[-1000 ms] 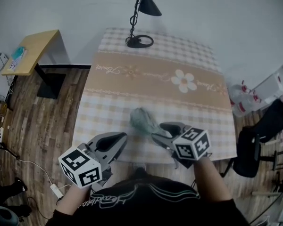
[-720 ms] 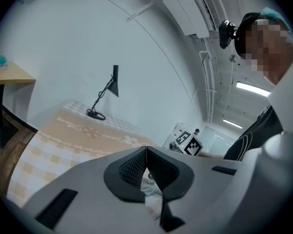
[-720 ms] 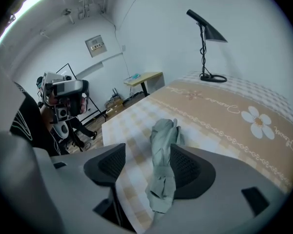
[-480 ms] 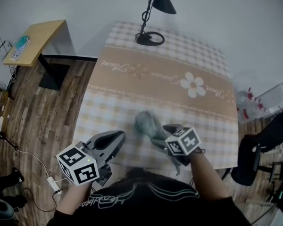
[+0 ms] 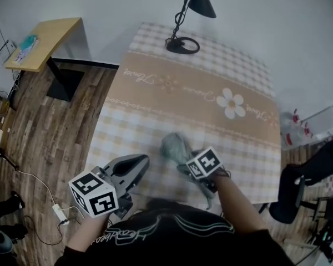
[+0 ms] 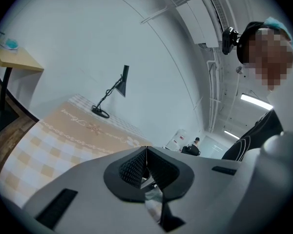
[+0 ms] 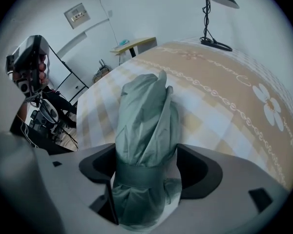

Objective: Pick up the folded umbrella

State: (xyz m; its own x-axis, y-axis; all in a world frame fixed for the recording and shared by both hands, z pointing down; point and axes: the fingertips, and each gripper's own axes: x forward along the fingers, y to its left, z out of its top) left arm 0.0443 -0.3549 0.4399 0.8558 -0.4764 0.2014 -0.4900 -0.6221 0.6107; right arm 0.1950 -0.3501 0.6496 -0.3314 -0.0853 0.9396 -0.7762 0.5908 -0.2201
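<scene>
The folded grey-green umbrella (image 5: 175, 147) lies on the checked tablecloth (image 5: 155, 93) near the table's front edge. My right gripper (image 5: 186, 167) points steeply down over its near end. In the right gripper view the umbrella (image 7: 146, 126), with its strap band, stands between the two dark pads of my right gripper (image 7: 146, 172). The jaws have just been opening and stand wide around it, without pressing on it. My left gripper (image 5: 139, 162) hovers at the table's front left, apart from the umbrella. In the left gripper view my left gripper (image 6: 146, 150) has its pads together with nothing between them.
A black desk lamp (image 5: 183, 43) stands at the table's far edge. A small wooden side table (image 5: 44, 35) is at the far left on the wood floor. A black chair (image 5: 305, 187) and white bags are to the right. Cables and a power strip (image 5: 58, 212) lie on the floor.
My right gripper has sunk and tipped downward over the umbrella's near end, and its jaws have spread. The left gripper has shifted only slightly.
</scene>
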